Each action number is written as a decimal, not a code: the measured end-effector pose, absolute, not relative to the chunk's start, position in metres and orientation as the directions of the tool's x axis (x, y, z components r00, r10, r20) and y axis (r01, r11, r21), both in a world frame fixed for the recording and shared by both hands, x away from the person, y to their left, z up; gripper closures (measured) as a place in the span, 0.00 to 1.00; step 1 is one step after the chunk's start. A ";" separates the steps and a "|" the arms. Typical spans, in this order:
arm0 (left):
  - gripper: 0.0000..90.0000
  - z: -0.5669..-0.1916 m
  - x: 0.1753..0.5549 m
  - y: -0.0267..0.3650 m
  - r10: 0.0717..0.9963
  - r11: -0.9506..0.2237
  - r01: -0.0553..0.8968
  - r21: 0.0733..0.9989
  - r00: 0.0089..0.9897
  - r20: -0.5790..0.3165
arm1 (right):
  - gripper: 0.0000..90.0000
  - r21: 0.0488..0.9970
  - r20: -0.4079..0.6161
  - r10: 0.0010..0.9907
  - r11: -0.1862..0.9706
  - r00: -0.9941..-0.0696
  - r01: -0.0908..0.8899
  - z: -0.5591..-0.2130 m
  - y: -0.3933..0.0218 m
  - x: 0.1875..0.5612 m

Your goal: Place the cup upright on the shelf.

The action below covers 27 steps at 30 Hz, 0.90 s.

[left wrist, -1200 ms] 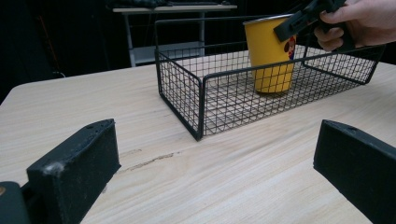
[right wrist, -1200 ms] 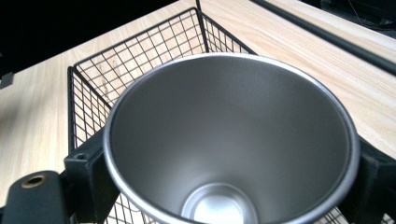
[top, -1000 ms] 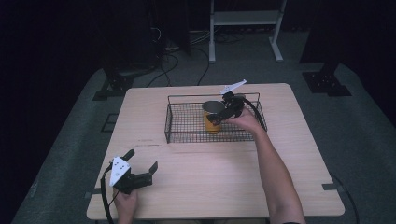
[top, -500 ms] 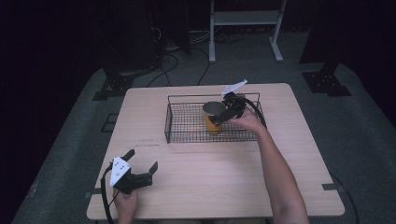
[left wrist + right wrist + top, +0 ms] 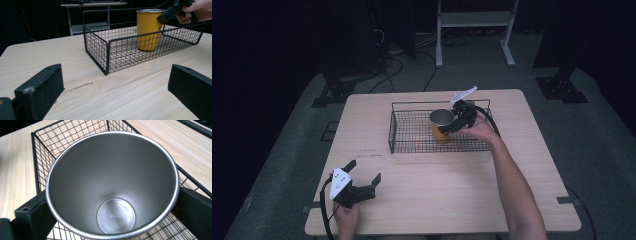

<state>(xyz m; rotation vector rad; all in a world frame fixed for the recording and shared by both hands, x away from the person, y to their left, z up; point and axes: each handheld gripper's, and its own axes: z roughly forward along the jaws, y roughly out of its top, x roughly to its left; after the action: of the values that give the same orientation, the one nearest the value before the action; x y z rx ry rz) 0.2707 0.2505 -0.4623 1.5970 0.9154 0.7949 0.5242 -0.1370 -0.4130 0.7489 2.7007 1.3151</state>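
Your right gripper [image 5: 451,123] sits just right of centre in the high view, over the wire basket [image 5: 412,131], with its jaws around the yellow cup [image 5: 440,124]. In the right gripper view you look straight down into the cup [image 5: 112,185]: a bare metal inside, a silver rim, and one black jaw against the outer wall on each side, at lower left and lower right of the frame. So your jaws are pinching the cup across its body, just under the rim.

The cup stands upright inside the basket, in its right half. In the left gripper view the cup [image 5: 148,30] shows at upper right of the frame, its base on the basket's [image 5: 110,47] mesh floor, with your right gripper [image 5: 172,11] and your hand [image 5: 197,10] coming in at its rim from the top right corner.

The basket lies on the counter [image 5: 437,185] in the upper middle of the high view, close to the far edge.

Your left gripper [image 5: 362,176] is at lower left of the high view, resting on the counter near its near edge, well apart from the basket. Its jaws are spread wide with bare wood between them; in the left gripper view they rise at lower left and lower right of the frame, holding nothing.
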 end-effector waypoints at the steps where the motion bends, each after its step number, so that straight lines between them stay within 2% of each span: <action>1: 0.00 -0.462 0.271 0.250 0.876 -0.126 0.157 0.980 0.480 0.036 | 0.00 0.750 0.162 0.440 0.527 -0.883 0.400 -0.413 -0.137 0.524; 27: 0.00 -0.462 0.271 0.250 0.878 -0.128 0.154 0.980 0.477 0.040 | 0.00 0.750 0.110 0.425 0.558 -0.898 0.356 -0.398 -0.153 0.513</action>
<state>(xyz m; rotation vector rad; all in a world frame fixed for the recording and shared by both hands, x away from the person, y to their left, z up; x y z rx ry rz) 0.2709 0.2504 -0.4622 1.5974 0.9149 0.8020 0.5129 -0.1532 -0.3981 0.6777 2.6984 1.2692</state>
